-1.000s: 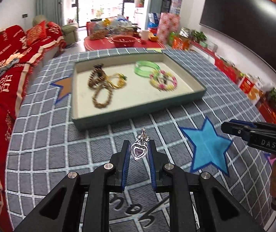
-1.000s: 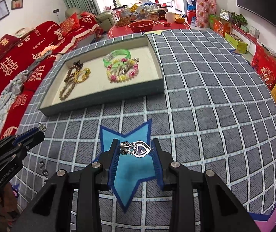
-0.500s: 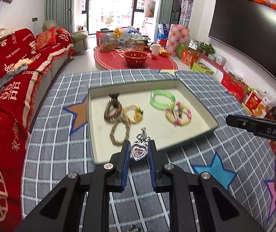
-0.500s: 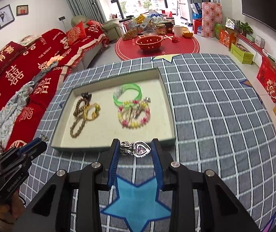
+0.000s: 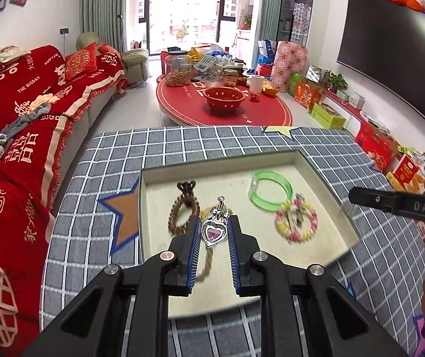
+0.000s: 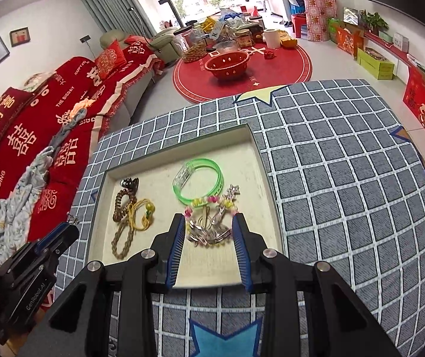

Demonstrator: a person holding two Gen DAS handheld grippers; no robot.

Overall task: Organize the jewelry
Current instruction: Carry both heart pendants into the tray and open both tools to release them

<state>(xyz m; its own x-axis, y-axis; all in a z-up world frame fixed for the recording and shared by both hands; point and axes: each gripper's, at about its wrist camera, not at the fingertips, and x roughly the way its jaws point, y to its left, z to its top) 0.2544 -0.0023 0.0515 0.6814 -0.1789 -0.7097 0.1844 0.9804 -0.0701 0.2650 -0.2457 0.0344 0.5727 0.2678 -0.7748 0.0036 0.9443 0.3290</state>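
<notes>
Placing is the step judged in hand. Left gripper (image 5: 214, 233) is closed on the heart pendant (image 5: 213, 233), held above the tray (image 5: 218, 160) near its front edge. Right gripper (image 6: 208, 238) is spread wide and empty, with blurred silver pieces (image 6: 209, 233) seen between its fingers. Pendant should be lowered onto bare lining, clear of the brown bracelets (image 5: 182, 211), before release.

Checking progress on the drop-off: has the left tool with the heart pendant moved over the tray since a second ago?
Yes. The left tool carried the heart pendant forward from the checked cloth to above the tray.
</notes>
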